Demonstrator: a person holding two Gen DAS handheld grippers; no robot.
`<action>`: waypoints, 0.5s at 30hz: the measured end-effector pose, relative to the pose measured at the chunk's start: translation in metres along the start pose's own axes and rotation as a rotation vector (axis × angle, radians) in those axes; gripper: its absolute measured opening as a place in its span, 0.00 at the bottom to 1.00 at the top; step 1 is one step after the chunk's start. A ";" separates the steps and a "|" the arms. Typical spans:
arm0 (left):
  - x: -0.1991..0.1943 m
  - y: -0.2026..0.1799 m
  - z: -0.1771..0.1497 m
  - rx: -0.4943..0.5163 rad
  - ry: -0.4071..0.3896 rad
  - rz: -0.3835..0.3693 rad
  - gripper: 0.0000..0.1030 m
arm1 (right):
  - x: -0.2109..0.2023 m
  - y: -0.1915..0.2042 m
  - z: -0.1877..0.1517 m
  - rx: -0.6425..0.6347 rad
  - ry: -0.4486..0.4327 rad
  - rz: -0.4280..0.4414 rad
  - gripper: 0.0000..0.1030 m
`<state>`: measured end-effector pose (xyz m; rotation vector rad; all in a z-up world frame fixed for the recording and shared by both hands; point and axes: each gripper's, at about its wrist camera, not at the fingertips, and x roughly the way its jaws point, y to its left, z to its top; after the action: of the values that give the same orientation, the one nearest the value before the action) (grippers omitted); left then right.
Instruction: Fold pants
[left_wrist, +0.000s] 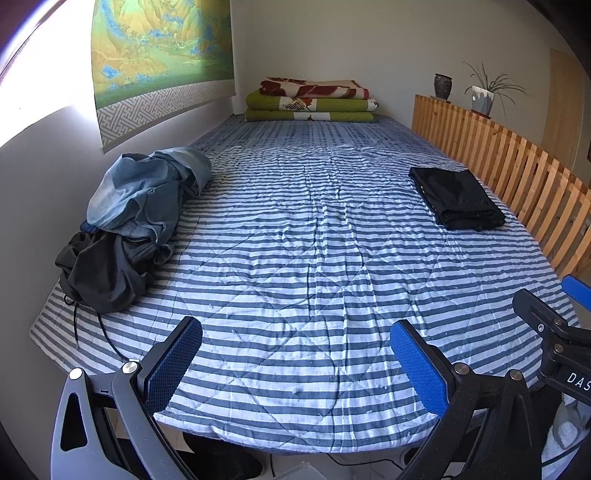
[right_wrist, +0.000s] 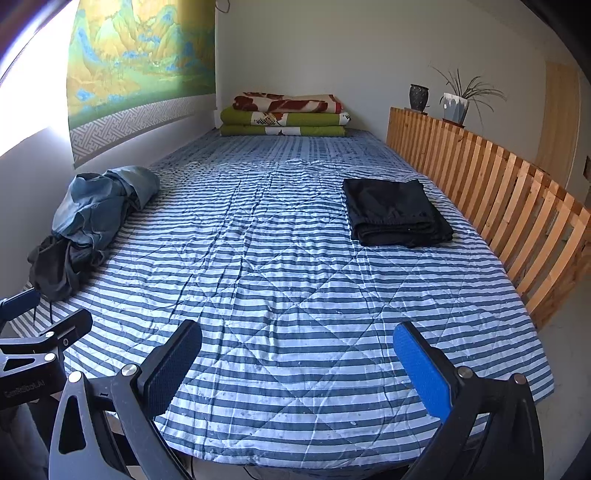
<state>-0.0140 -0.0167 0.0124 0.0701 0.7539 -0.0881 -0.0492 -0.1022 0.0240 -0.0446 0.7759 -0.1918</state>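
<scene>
Two grippers, left gripper (left_wrist: 295, 365) and right gripper (right_wrist: 297, 369), I hold spread and empty. Crumpled blue denim pants (left_wrist: 147, 192) lie heaped far ahead-left of my fingers, atop dark clothing (left_wrist: 103, 273). Probably heavy, limp; I'd pinch the waistband.

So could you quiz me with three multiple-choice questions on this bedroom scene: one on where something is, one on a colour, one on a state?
1. Where does the folded garment lie?
A. by the wooden rail
B. by the wall hanging
C. on the blanket stack

2. What colour is it?
A. red
B. black
C. yellow

3. How is the left-hand clothes pile?
A. neatly folded
B. hung up
C. crumpled

Answers: 1 A, it sits on the bed's right side beside the wooden rail. 2 B, it is plainly black. 3 C, denim and dark cloth lie bunched in a heap.
</scene>
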 end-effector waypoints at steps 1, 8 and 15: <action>-0.001 0.000 0.001 0.002 -0.006 -0.002 1.00 | -0.001 -0.001 0.001 0.001 -0.003 -0.002 0.99; -0.003 0.000 0.003 -0.006 -0.002 -0.016 1.00 | -0.004 -0.001 0.008 -0.007 -0.022 -0.004 0.99; 0.002 0.004 0.004 -0.014 0.006 0.007 1.00 | 0.003 0.002 0.010 -0.016 -0.015 0.013 0.99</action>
<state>-0.0094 -0.0129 0.0135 0.0596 0.7601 -0.0754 -0.0393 -0.1010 0.0288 -0.0564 0.7622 -0.1725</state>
